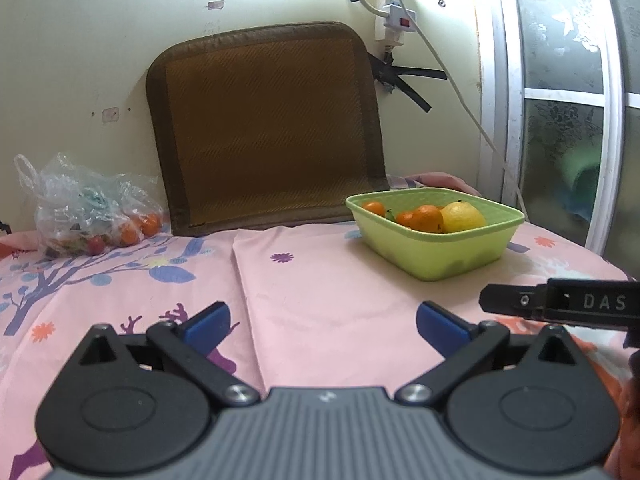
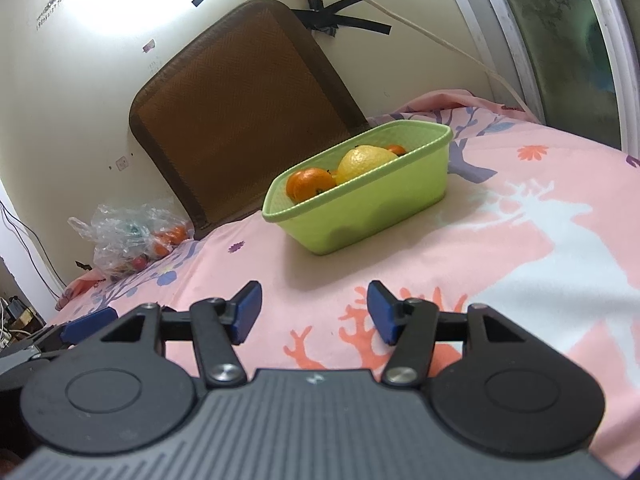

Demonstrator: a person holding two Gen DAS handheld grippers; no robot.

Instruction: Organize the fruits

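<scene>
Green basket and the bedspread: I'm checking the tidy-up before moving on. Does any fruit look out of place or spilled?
Nothing is spilled. The green basket sits upright holding oranges and a yellow fruit. The odd part: more fruit remains in a crumpled plastic bag by the wall, left of the brown cushion, apart from the basket.

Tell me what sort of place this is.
Probably a bedroom at home: a pink patterned bedsheet covers the surface, a brown woven cushion leans on the wall, and a taped-up power strip hangs above.
</scene>
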